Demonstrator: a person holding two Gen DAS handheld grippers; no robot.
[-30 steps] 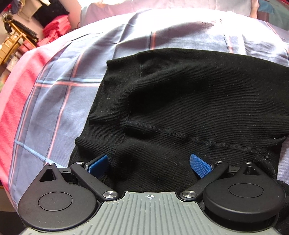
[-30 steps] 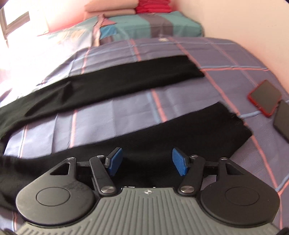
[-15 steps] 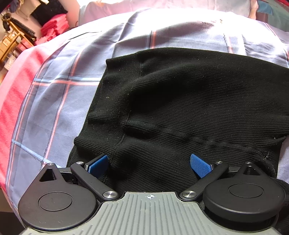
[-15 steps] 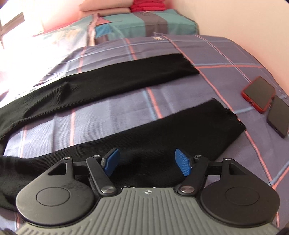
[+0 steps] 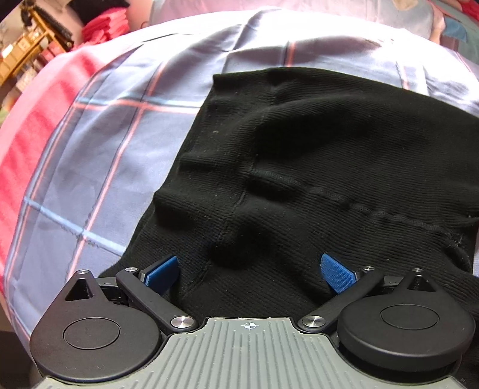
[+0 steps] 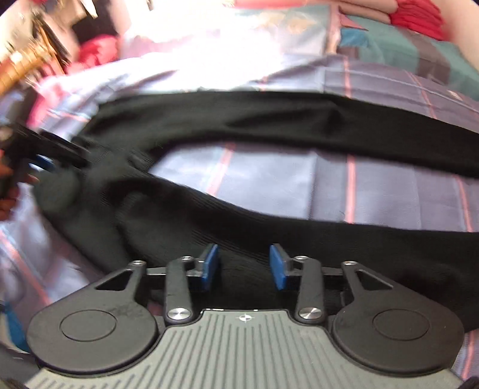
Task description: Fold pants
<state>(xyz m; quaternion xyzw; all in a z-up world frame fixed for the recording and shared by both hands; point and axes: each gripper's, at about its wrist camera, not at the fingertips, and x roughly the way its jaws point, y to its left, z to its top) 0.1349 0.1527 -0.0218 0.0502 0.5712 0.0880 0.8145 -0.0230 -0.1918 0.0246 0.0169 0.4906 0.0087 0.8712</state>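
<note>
Black ribbed pants (image 5: 314, 155) lie spread on a plaid bed sheet (image 5: 104, 149). My left gripper (image 5: 250, 272) hovers over the rumpled waist end, its blue pads wide apart and open with cloth beneath them. In the right wrist view both legs run across the bed, the far leg (image 6: 299, 125) and the near leg (image 6: 269, 215). My right gripper (image 6: 244, 266) is over the near leg with its jaws closing. Black cloth shows in the gap, and the pads are not pressing on it. The left gripper (image 6: 45, 163) shows blurred at the left edge, held by a hand.
Folded teal bedding (image 6: 389, 39) and a red stack (image 6: 416, 15) sit at the far end of the bed. A wooden rack (image 5: 30, 51) and pink clothes (image 5: 101, 27) stand beyond the bed's left edge. A red-striped border (image 5: 27, 134) marks that edge.
The right view has swung left from the leg hems towards the waist, the two phones have left the picture, and the right jaws have narrowed. The left gripper has shifted slightly over the waist.
</note>
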